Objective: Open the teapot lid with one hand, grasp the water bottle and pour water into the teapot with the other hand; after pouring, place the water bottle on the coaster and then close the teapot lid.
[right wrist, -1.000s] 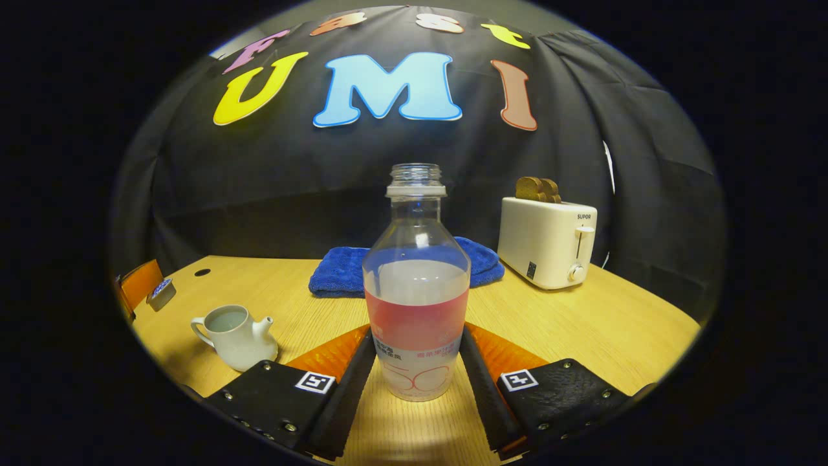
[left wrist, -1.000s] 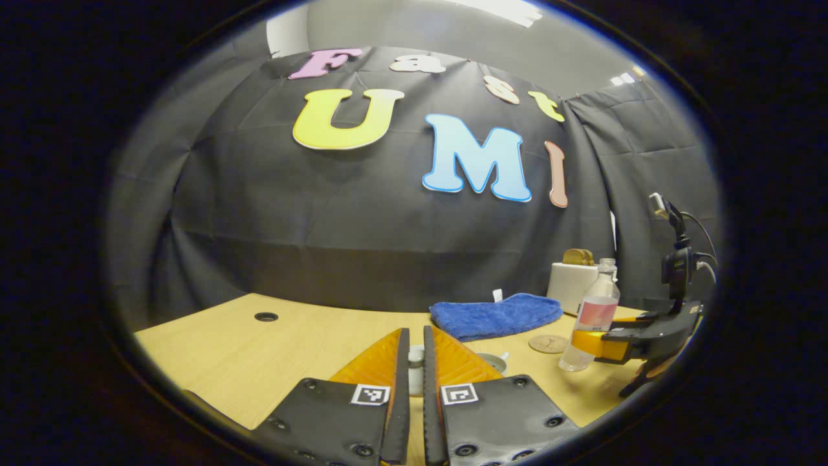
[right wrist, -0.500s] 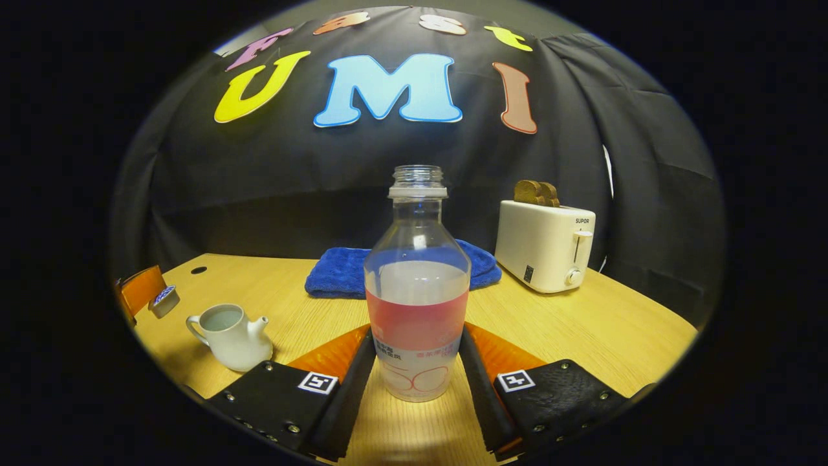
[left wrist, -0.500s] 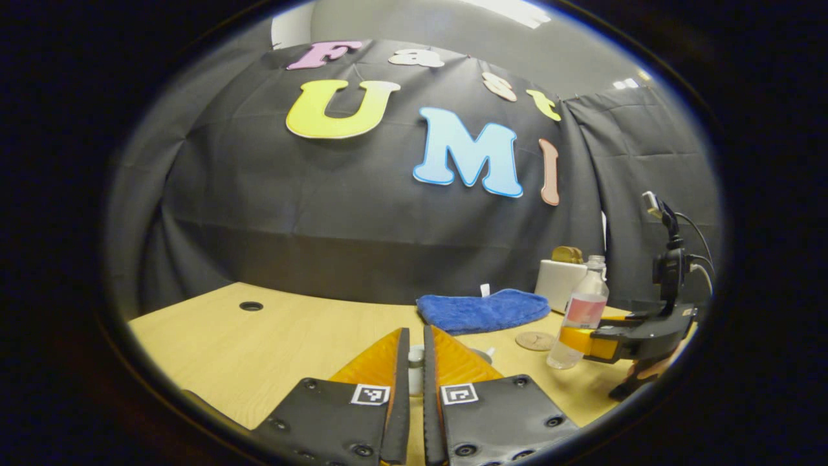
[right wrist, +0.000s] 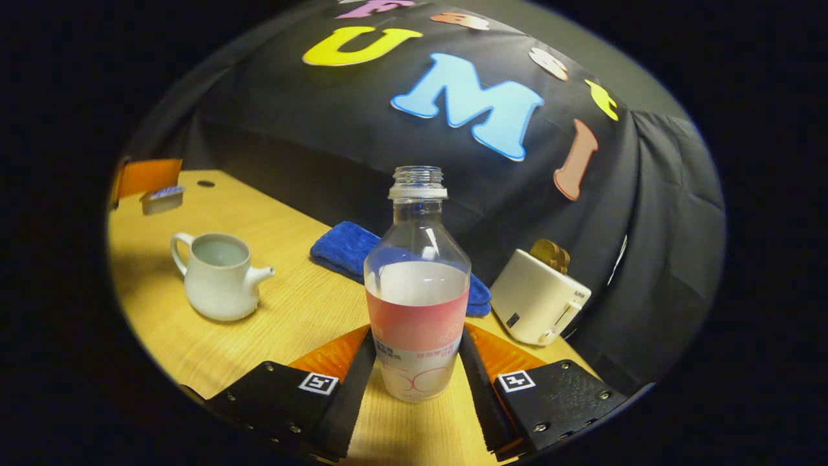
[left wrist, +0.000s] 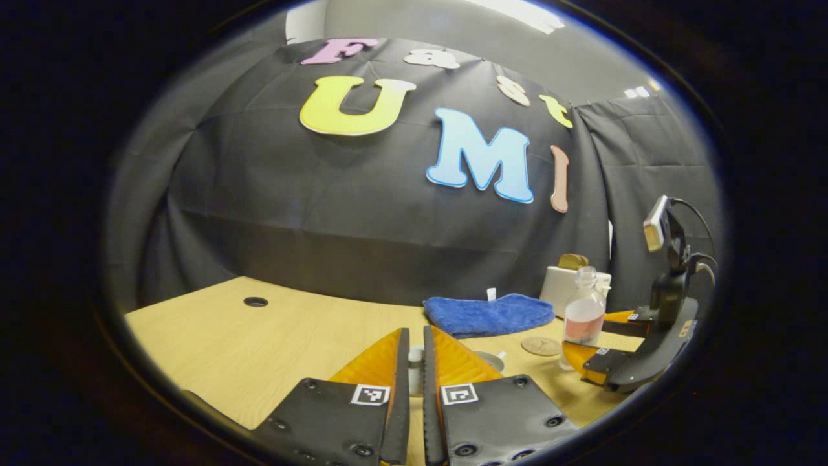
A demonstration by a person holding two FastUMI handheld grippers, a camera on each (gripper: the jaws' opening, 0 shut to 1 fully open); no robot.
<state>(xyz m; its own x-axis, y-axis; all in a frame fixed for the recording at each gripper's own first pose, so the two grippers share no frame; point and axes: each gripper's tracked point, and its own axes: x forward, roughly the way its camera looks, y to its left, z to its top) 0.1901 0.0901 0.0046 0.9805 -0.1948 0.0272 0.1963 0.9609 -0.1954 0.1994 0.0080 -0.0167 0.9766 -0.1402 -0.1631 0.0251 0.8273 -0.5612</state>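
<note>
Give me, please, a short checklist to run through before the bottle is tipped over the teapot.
1. Teapot open: ok, its mouth is bare.
2. Lid held clear: ok, the left gripper is pinched on it.
3. Bottle gripped: ok, the right gripper presses both its sides.
4. Bottle uncapped: ok, the neck is open.
5. Bottle above the teapot: not ok, the teapot sits off to the side.
6. Coaster free: ok, nothing on it.

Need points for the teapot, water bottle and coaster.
teapot (right wrist: 217, 291): right gripper view, on its body.
water bottle (right wrist: 417, 310): right gripper view, on its label.
coaster (left wrist: 541, 346): left gripper view, on its top face.
</note>
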